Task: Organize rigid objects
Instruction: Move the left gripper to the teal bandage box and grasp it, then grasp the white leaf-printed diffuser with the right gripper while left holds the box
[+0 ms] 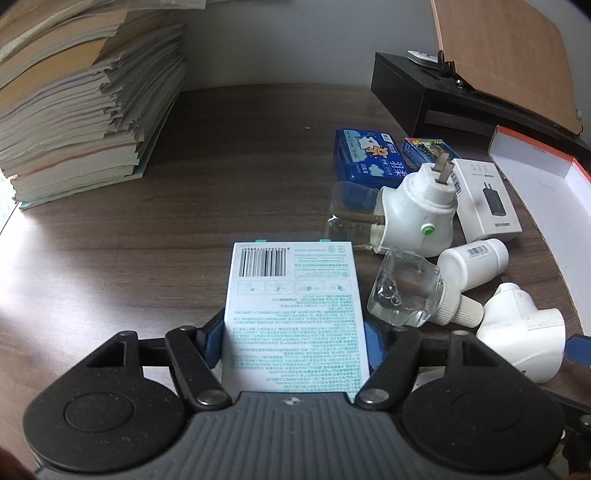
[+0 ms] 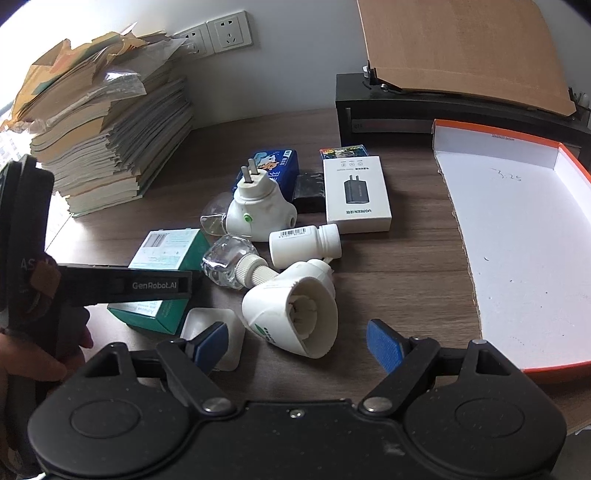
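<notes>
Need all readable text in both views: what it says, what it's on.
"GenRobot.AI": side of the left claw.
"UGREEN": white charger box, beside Chinese characters too small to read.
"3.25": handwritten inside the orange-rimmed white tray.
Green-and-white box: barcode and fine print, unreadable.
White bottle: barcode digits unreadable.
Blue packet: Chinese characters, unclear.

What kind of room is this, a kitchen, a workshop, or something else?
Most likely a home or office desk. A tall stack of books and papers sits on a dark wood-grain table, wall sockets are behind it, and a black monitor stand stands against the wall.
</notes>
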Motion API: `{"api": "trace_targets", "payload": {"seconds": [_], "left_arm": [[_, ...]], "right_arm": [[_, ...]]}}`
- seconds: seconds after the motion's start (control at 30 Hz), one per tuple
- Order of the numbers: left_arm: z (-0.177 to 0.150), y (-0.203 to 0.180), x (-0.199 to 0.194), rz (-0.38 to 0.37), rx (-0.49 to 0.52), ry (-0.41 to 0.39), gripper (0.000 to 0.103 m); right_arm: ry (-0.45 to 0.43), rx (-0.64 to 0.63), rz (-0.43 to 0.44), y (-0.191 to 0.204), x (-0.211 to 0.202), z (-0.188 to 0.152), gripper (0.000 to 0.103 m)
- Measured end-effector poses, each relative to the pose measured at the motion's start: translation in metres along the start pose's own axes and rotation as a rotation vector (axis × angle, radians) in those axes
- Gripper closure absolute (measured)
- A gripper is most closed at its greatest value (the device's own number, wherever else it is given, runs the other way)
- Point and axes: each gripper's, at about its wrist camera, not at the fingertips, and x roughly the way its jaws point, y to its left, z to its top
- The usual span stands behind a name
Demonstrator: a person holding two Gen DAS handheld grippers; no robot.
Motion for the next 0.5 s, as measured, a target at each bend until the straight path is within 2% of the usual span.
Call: {"api": "trace_targets", "payload": {"seconds": [0.17, 0.4, 0.5], "left_arm": [[-0.005, 0.005, -0.008, -0.005, -0.018, -0.004, 0.031], [-0.006, 0.012, -0.018, 0.0, -0.042, -0.021, 0.031], [-0.007, 0.013, -0.02, 0.001, -0.045, -0.023, 0.031]], "right_arm": [[-0.002, 0.02, 0.05, 0.0, 0.014, 0.006, 0.007], [0.01, 0.051, 0.054, -0.001, 0.038, 0.014, 0.007], [0.034, 0.061, 0.019, -0.007, 0.048, 0.016, 0.008]]}}
